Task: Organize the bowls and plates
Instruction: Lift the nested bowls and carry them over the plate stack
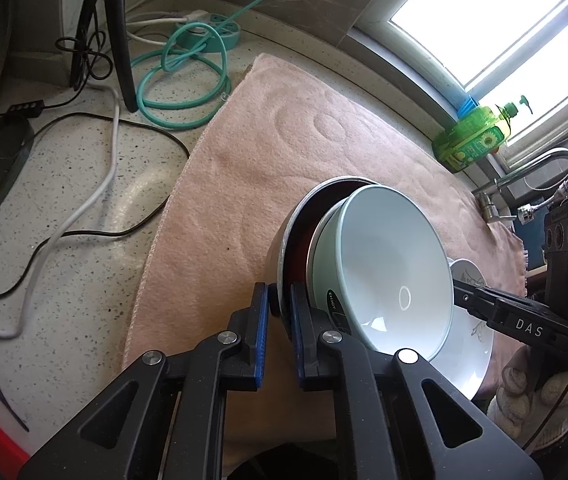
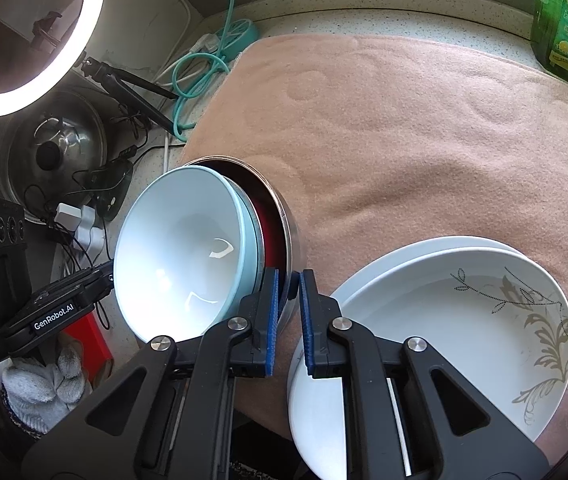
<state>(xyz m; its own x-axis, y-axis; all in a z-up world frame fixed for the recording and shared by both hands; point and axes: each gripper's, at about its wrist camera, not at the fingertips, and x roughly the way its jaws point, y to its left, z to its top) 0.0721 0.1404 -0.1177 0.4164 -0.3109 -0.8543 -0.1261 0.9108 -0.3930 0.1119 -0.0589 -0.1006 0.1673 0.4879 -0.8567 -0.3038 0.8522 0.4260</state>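
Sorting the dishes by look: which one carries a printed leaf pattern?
The white plate on top of the plate stack, by the right gripper. The pale blue bowl and metal bowl are plain.

We stand in a home kitchen: a speckled stone desk under a window, with a faucet, dish soap bottle and pot lid.

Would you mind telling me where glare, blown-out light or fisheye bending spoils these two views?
Left wrist view: the window is blown out white, its frame bent into a curve; the pale bowl shows a small ring highlight. Right wrist view: the ring light flares at top left, and bright streaks sit in that bowl; corners darken.
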